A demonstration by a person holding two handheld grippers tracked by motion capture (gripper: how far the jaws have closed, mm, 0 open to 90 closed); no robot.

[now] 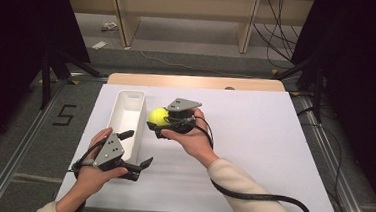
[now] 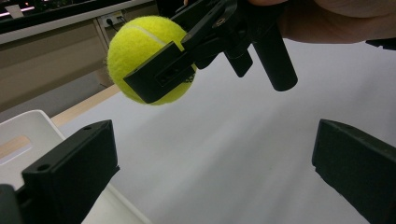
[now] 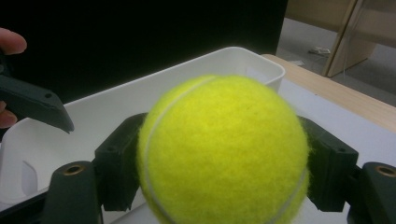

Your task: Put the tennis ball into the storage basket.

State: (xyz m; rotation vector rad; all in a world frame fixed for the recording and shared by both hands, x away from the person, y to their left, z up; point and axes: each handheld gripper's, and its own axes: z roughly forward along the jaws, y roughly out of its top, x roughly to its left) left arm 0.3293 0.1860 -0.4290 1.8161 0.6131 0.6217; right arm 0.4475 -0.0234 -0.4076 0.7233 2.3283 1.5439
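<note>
One tennis ball (image 3: 224, 149) clamped between right gripper (image 1: 160, 125) fingers (image 3: 116, 172), off table, beside white bin (image 1: 125, 112). Left gripper (image 1: 138, 148) spread wide, nothing between fingers. Probably light, springy, fuzzy felt; best pinched across middle.

table: a white sheet (image 1: 253, 140) is laid over a wooden top (image 1: 192, 81), whose far edge is left bare | floor: a numeral 5 (image 1: 64, 114) is marked left of the table, cables (image 1: 276, 37) are trailed at the far right | background: pale wooden shelf legs (image 1: 124, 21) are seen beyond
</note>
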